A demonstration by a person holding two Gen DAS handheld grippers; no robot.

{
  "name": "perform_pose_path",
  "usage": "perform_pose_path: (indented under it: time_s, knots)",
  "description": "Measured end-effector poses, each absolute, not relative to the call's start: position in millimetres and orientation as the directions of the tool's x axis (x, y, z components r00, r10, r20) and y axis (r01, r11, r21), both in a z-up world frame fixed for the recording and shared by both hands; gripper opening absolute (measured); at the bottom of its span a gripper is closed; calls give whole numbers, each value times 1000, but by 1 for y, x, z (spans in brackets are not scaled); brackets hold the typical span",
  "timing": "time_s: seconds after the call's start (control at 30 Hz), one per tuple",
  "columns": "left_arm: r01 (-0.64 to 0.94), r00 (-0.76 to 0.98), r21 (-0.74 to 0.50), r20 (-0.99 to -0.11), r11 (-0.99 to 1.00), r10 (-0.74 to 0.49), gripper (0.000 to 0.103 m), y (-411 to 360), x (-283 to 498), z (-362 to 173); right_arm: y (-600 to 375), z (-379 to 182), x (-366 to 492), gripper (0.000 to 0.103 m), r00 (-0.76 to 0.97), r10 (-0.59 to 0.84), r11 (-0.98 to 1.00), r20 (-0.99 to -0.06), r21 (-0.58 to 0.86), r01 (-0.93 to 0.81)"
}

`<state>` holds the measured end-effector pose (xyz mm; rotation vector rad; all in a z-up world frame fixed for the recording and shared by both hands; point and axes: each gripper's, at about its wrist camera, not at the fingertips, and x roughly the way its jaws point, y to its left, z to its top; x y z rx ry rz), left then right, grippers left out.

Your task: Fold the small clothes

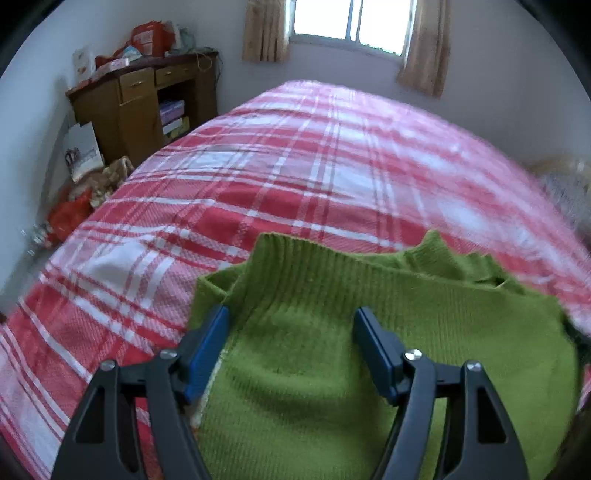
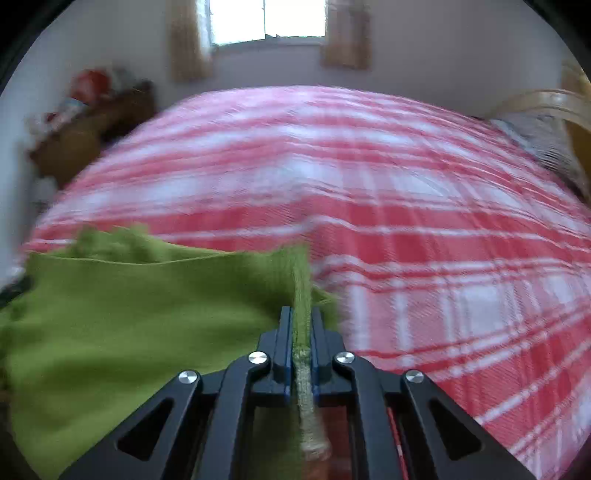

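Note:
A small green knit sweater (image 1: pixel 332 332) lies on the red and white plaid bed cover (image 1: pixel 295 166), at the near edge of the bed. My left gripper (image 1: pixel 291 321) is open, its blue-padded jaws wide apart just above the sweater's left side, holding nothing. In the right wrist view the sweater (image 2: pixel 129 325) fills the lower left. My right gripper (image 2: pixel 301 325) is shut on a fold of the sweater's right edge, which stands up between the jaws. The right view is blurred by motion.
A wooden desk (image 1: pixel 147 99) with boxes and bags stands at the far left of the bed. More bags lie on the floor (image 1: pixel 70 214) beside it. A curtained window (image 1: pixel 351 22) is on the far wall. A headboard and pillow (image 2: pixel 546 136) are at the right.

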<state>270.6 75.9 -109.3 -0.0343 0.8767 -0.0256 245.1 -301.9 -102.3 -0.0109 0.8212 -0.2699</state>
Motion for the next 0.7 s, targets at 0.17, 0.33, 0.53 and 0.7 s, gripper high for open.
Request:
perform_pose_path:
  time_s: [0.17, 0.33, 0.53, 0.7]
  knots:
    - [-68, 575, 85, -811, 994, 109, 101, 66, 306, -116, -293, -106, 260, 6, 630, -305, 952, -714, -235, 195]
    - [-107, 571, 67, -813, 992, 116, 103, 73, 311, -117, -280, -115, 272, 9, 632, -396, 908, -666, -388, 160]
    - [-81, 582, -61, -813, 995, -2, 100, 92, 286, -106, -295, -75, 225, 10, 732, -295, 955, -614, -219, 201]
    - [-39, 671, -63, -741, 997, -21, 100, 90, 229, -76, -279, -47, 175, 71, 778, -249, 968, -576, -149, 200]
